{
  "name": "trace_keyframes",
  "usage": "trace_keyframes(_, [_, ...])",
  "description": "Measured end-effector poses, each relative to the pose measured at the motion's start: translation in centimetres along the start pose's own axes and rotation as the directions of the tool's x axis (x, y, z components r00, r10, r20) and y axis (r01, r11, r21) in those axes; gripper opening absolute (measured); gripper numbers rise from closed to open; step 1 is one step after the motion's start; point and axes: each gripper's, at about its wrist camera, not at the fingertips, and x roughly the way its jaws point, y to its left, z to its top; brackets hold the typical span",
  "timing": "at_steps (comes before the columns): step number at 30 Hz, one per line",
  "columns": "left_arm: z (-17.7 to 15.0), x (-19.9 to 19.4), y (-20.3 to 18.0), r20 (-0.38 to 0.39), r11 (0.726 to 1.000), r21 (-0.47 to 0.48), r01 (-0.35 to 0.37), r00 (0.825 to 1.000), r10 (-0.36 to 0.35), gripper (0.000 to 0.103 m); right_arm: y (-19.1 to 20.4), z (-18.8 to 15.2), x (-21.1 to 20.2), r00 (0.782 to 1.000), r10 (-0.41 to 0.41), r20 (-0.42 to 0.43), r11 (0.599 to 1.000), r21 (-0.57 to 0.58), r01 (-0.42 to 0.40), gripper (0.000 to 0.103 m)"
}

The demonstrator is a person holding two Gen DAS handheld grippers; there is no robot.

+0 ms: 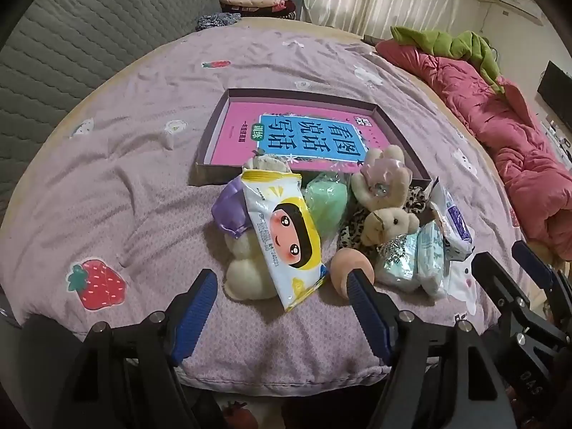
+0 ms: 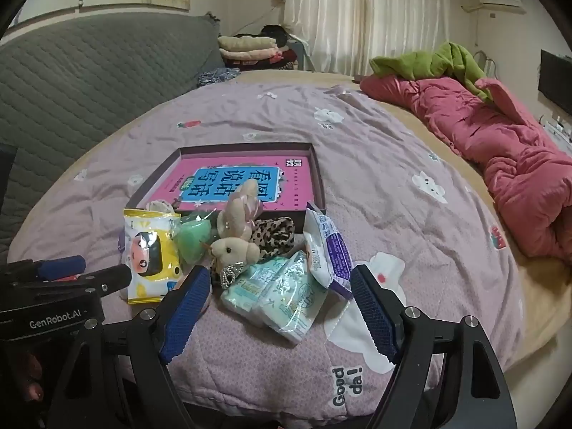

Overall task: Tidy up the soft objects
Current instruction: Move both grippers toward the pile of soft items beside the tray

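Note:
A heap of soft things lies on the lilac bedspread (image 1: pixel 125 186) in front of a shallow box (image 1: pixel 210 135) holding a pink book. The heap has a yellow-and-white wipes pack (image 1: pixel 282 236) leaning on a cream plush (image 1: pixel 246 273), a purple pouch (image 1: pixel 228 211), a green item in plastic (image 1: pixel 327 196), a beige plush toy (image 1: pixel 388 220), a peach sponge (image 1: pixel 345 264), leopard fabric (image 2: pixel 275 234), pale green tissue packs (image 2: pixel 282 291) and a white-and-purple pack (image 2: pixel 329 250). My left gripper (image 1: pixel 280 275) hovers open just before the wipes pack. My right gripper (image 2: pixel 279 271) hovers open before the tissue packs. Neither holds anything.
A rumpled pink quilt (image 2: pixel 500 150) with a green blanket (image 2: pixel 439 60) runs along the bed's right side. Folded clothes (image 2: pixel 246 48) are stacked at the far end beside a grey quilted headboard (image 2: pixel 89 71). The bed's near edge (image 2: pixel 279 402) lies just under the grippers.

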Motion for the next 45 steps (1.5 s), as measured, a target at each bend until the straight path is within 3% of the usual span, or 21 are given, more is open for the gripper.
trace_keyframes(45, [-0.82,0.59,-0.27,0.002,1.000,0.002,0.016,1.000,-0.016,0.074,0.42,0.14,-0.65,1.000,-0.001,0.008,1.000,-0.009,0.001,0.082])
